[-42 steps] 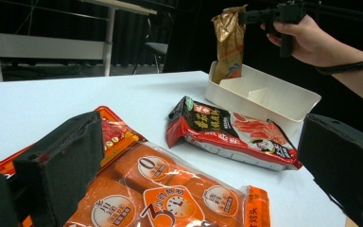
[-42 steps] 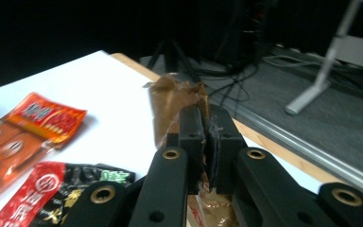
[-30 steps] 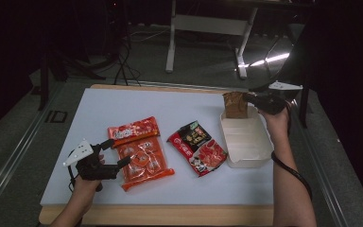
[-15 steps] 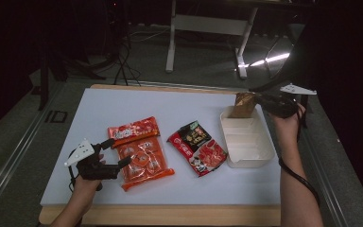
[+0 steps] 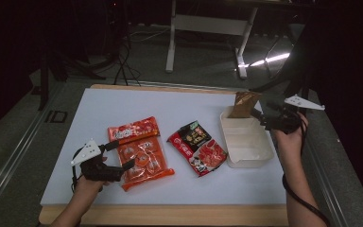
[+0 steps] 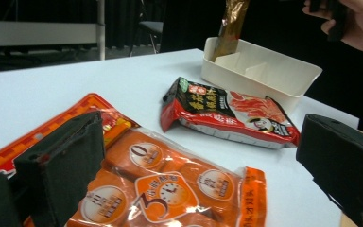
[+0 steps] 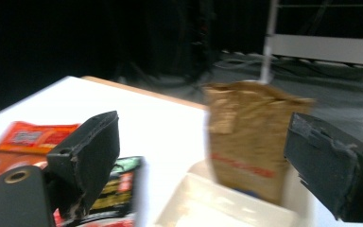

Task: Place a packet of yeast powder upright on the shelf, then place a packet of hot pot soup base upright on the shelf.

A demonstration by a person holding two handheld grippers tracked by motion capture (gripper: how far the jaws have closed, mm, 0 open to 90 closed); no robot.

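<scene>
The orange snack packet (image 5: 142, 162) lies flat at the table's front left between the wide-spread jaws of the left gripper (image 5: 121, 155), while the right gripper (image 5: 261, 119), open and empty, hovers beside the brown pouch (image 5: 242, 104) standing in the white box (image 5: 260, 158).

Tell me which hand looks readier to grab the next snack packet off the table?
Probably the left. The left hand-held gripper hangs open right at the orange plastic snack packet, while the right hand-held gripper, also open, is by the brown paper pouch in the white plastic bin.
</scene>
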